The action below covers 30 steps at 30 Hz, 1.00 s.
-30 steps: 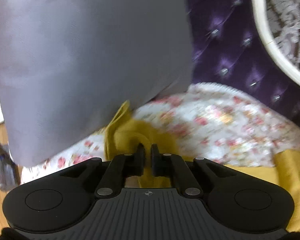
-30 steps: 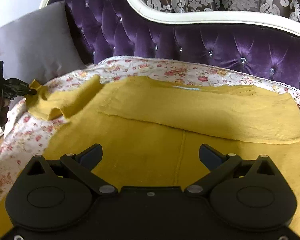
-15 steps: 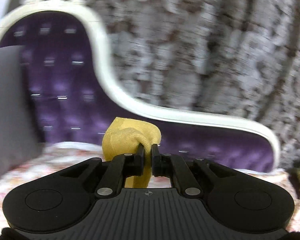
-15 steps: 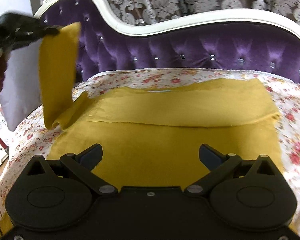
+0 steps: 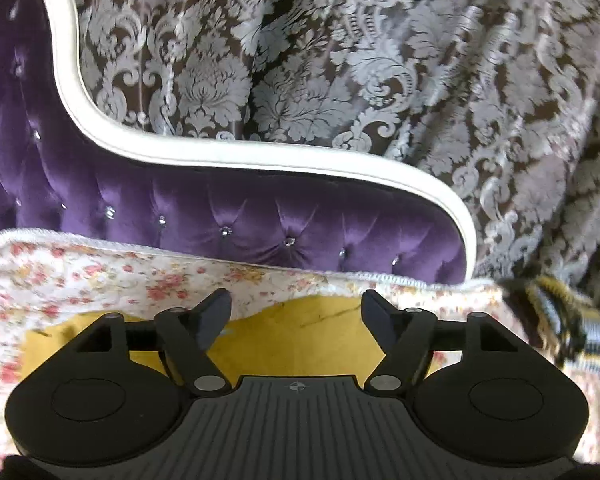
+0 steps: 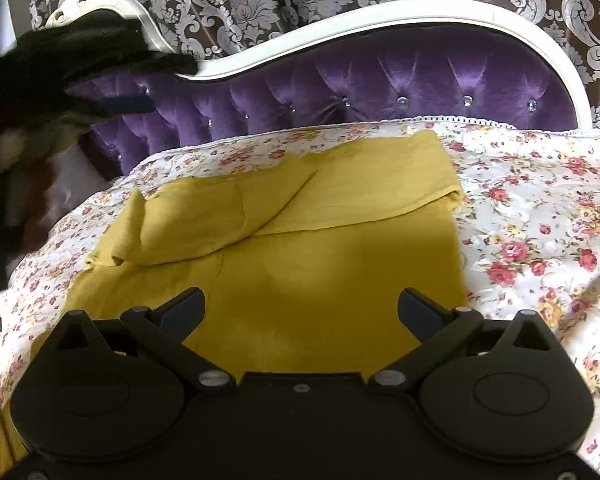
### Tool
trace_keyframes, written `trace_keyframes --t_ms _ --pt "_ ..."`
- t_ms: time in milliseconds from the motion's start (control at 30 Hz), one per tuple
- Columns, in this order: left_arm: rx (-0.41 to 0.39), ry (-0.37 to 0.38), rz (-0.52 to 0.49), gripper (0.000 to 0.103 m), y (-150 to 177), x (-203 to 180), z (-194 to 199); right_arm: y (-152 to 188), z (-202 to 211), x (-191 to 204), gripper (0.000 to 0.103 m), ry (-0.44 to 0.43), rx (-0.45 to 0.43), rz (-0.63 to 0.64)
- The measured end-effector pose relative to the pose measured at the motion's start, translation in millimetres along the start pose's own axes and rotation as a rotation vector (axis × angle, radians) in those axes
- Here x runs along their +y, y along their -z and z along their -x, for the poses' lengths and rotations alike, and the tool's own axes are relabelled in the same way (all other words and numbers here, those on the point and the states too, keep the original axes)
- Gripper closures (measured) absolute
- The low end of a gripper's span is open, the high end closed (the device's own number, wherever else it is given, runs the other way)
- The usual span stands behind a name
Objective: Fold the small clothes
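Observation:
A mustard-yellow garment (image 6: 300, 264) lies spread on the floral sheet (image 6: 540, 216). Its left sleeve (image 6: 204, 220) lies folded across the upper body. My right gripper (image 6: 301, 304) is open and empty, low over the garment's near part. My left gripper (image 5: 296, 306) is open and empty above the garment's far edge (image 5: 300, 332). In the right wrist view the left gripper (image 6: 168, 84) shows blurred at the upper left, well above the sleeve.
A purple tufted sofa back (image 6: 380, 88) with a white frame (image 5: 260, 156) borders the sheet's far side. A patterned curtain (image 5: 380, 60) hangs behind. A striped yellow and black cloth (image 5: 560, 328) lies at the sheet's right end in the left wrist view.
My left gripper carried the sleeve up and across, then opened and let it go. The sleeve now lies folded over the garment. The right gripper stayed open and shifted a little.

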<state>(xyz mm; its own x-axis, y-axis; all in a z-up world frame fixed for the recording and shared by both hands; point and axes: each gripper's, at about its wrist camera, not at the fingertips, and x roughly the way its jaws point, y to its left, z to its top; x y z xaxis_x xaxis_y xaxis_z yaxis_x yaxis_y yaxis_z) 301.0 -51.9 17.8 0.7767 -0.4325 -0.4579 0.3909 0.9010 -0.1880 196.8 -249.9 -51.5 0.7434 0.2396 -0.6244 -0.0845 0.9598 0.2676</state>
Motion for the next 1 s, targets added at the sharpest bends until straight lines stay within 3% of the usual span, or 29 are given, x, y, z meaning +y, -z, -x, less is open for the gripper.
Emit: trace_keyframes --t_ms 233,333,500,567,633,700,733,1000 --pt "0.112 -0.15 -0.065 0.03 60.3 34.8 46.7 -23.4 -12.1 1.6 0.001 -0.023 -0.031 0.012" --pt "0.176 -0.22 -0.03 0.03 90.2 55.4 59.2 -39.8 -26.2 14.3 0.001 -0.028 -0.045 0.065" --pt "0.207 -0.284 0.046 0.03 120.1 75.5 75.2 -61.0 -57.0 43.4 0.002 -0.035 -0.045 0.203" --pt "0.213 -0.307 0.047 0.03 128.3 77.9 76.2 -66.0 -71.6 55.6 0.008 -0.027 -0.038 0.254" --pt "0.226 -0.319 0.05 0.03 137.2 81.5 74.9 -69.5 -88.6 66.2 0.014 -0.018 -0.023 0.301" --pt "0.227 -0.324 0.05 0.03 143.8 82.5 75.1 -70.5 -104.5 74.5 0.03 0.003 -0.004 0.344" --pt "0.225 -0.326 0.046 0.03 143.2 81.8 75.4 -70.7 -112.7 78.2 0.033 0.02 0.006 0.362" --pt "0.241 -0.3 0.075 0.024 148.8 85.0 74.2 -78.6 -157.6 89.3 0.037 0.065 0.022 0.413"
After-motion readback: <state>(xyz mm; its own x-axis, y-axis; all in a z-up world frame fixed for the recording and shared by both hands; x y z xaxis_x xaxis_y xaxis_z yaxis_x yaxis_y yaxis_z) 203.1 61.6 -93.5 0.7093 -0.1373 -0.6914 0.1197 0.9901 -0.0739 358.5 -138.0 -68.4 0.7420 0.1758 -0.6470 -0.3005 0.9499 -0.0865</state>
